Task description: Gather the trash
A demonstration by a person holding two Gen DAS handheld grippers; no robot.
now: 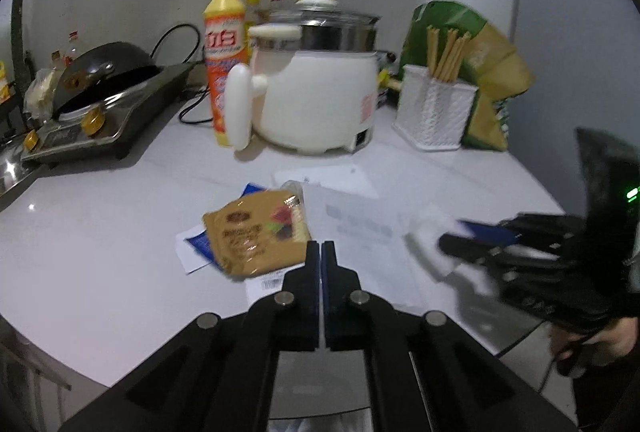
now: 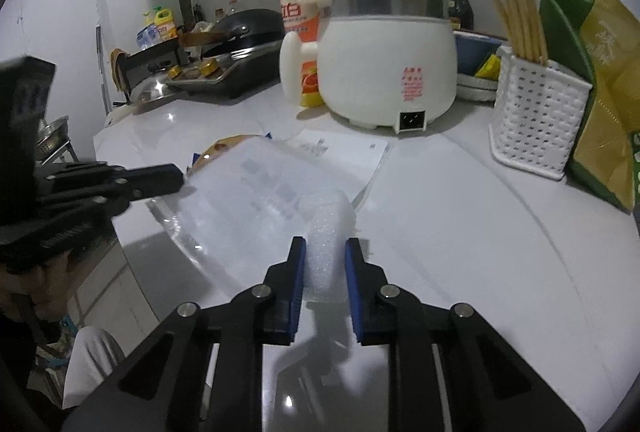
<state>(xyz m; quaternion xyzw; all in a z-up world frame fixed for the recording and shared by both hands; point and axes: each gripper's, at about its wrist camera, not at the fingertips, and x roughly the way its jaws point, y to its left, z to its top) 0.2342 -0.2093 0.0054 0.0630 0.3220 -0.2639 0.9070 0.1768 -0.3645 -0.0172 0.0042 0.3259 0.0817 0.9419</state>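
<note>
my right gripper [image 2: 325, 252] is pinching a white foam scrap [image 2: 326, 232] over the white counter [image 2: 460, 232]. my left gripper [image 1: 321, 252] is pressed together, nothing visible between its pads. only the left view is showing the brown snack packet [image 1: 256, 232] on papers [image 1: 192, 244]; the right view is showing just its edge.
</note>
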